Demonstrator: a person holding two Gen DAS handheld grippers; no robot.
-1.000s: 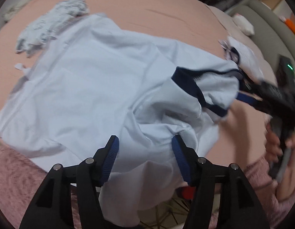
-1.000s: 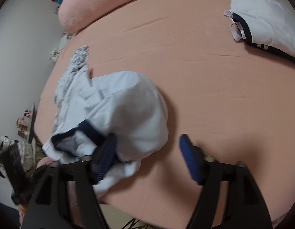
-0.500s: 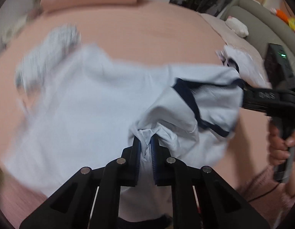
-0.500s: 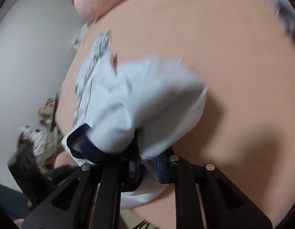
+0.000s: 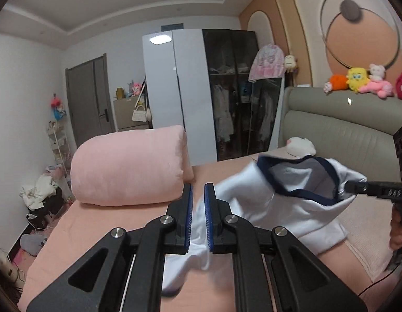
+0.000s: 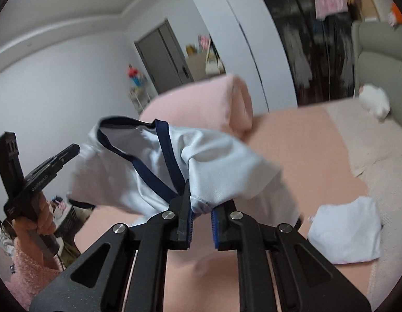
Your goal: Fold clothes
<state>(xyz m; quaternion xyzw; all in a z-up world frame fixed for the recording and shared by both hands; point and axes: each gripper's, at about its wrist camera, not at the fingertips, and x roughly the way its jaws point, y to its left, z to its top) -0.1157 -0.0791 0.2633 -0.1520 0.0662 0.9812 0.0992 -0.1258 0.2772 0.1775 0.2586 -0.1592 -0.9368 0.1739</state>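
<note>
- One bed (image 5: pixel 109 223) forms the work surface: a flat, smooth peach-pink sheet, with a padded grey-green headboard (image 5: pixel 338 132) at the far right.
- One pink bolster pillow (image 5: pixel 128 166), soft and rolled into a thick cylinder, lies across the far side of the bed.
- One pale blue shirt (image 5: pixel 253 202) with a dark navy ribbed collar (image 5: pixel 299 195) hangs in the air above the bed, stretched between the two grippers. Its long axis runs roughly level from one gripper to the other; the collar opening gapes between the two grips and the loose body drapes down toward the sheet. The fabric is thin, smooth and creased into soft folds.
- One folded pale blue garment (image 6: pixel 346 231), flat and roughly square, lies on the sheet well apart from the lifted shirt, at the right in the right wrist view.
- Left gripper (image 5: pixel 198 218): black arms with blue ribbed pads; the jaws are closed on a bunched fold of the shirt.
- Right gripper (image 6: pixel 201 213): same build; the jaws are opening slightly, yet a gathered fold of the shirt beside the collar band is pinched between the pads.
- One white plush toy (image 5: pixel 301 145) rests on the bed against the headboard.
</note>
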